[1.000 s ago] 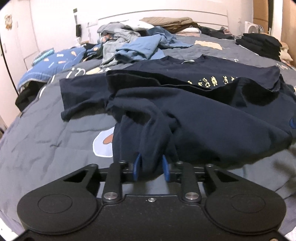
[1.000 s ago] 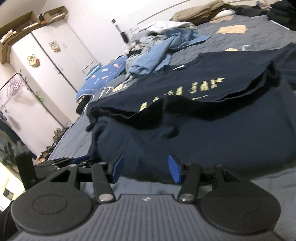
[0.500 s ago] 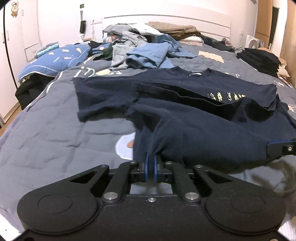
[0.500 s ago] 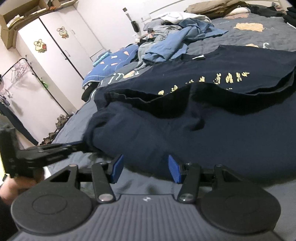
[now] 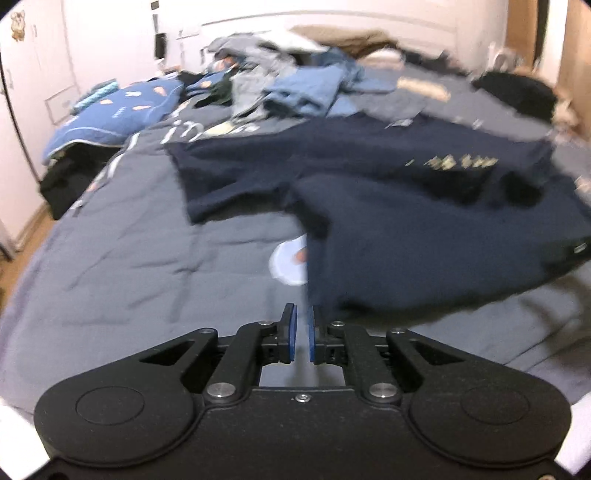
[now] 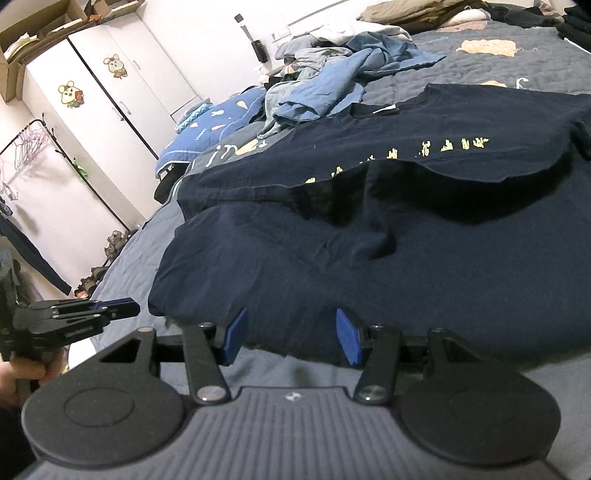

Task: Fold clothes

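Navy cotton T-shirt lies half-folded on the grey quilted bedspread. Left gripper, empty, is opening narrowly; right gripper gapes empty. Pinch both near hem corners evenly.

You've got a white wardrobe with mouse stickers, cardboard boxes on top, white walls, wood floor.
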`<act>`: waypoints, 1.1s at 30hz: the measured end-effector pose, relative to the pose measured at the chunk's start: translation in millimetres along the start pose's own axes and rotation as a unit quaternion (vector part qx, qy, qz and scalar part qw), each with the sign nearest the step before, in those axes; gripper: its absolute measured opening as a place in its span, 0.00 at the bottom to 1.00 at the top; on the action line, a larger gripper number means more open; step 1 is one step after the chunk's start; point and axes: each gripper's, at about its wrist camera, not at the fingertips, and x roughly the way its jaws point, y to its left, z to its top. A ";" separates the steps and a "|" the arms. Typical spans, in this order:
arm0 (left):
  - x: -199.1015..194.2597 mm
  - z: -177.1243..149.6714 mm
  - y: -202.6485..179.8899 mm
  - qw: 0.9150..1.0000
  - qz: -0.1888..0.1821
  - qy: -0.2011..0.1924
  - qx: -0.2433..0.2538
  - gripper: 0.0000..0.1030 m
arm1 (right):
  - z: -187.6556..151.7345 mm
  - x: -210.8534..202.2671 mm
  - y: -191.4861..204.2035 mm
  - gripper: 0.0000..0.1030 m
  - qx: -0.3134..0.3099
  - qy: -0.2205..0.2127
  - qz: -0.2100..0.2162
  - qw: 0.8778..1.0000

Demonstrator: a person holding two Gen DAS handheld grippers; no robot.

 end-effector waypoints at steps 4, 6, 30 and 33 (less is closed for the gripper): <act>10.8 -3.0 -22.3 0.998 0.015 -0.006 0.058 0.44 | 0.6 0.4 1.1 0.51 0.001 0.000 0.000 1.000; 17.6 -2.6 -20.3 0.999 0.010 0.004 0.049 0.44 | 0.1 0.5 1.7 0.51 0.000 0.000 0.000 1.000; 50.7 -1.5 19.6 0.988 -0.050 0.049 -0.135 0.06 | -2.6 6.7 3.8 0.51 -0.003 0.020 0.004 1.000; 44.7 2.7 27.6 0.987 -0.032 0.038 -0.153 0.02 | -2.7 5.6 3.9 0.51 -0.005 0.020 0.004 1.000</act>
